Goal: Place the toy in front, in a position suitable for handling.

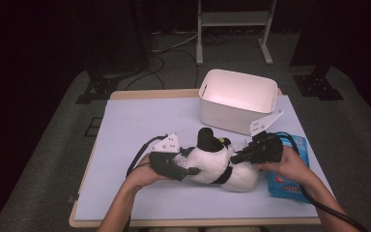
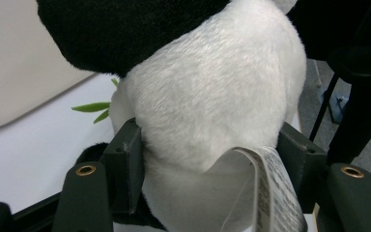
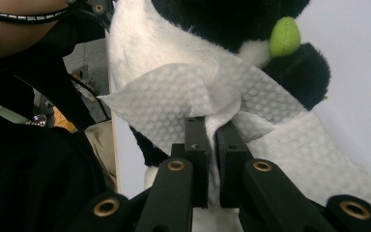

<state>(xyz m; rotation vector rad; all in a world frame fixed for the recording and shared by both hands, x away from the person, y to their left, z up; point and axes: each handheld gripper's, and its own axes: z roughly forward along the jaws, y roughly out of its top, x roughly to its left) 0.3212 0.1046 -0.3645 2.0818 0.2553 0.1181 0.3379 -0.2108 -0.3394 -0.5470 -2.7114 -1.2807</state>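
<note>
Left tool [image 2: 207, 159] clamps the plush panda [image 2: 212, 96] – right tool [image 3: 211, 140] pinches a white wipe [image 3: 174, 104] against it.

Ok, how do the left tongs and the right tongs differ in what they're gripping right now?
The left tongs clamp the plush panda itself, jaws spread wide around its white body; the right tongs pinch a thin white wipe, jaws almost together. The left tongs sit beside a sewn-in label; the right tongs press the wipe against the panda. Both are shut on something.

plush panda [image 1: 220, 162] lying mid-table, white wipe [image 3: 212, 104] against it
</note>
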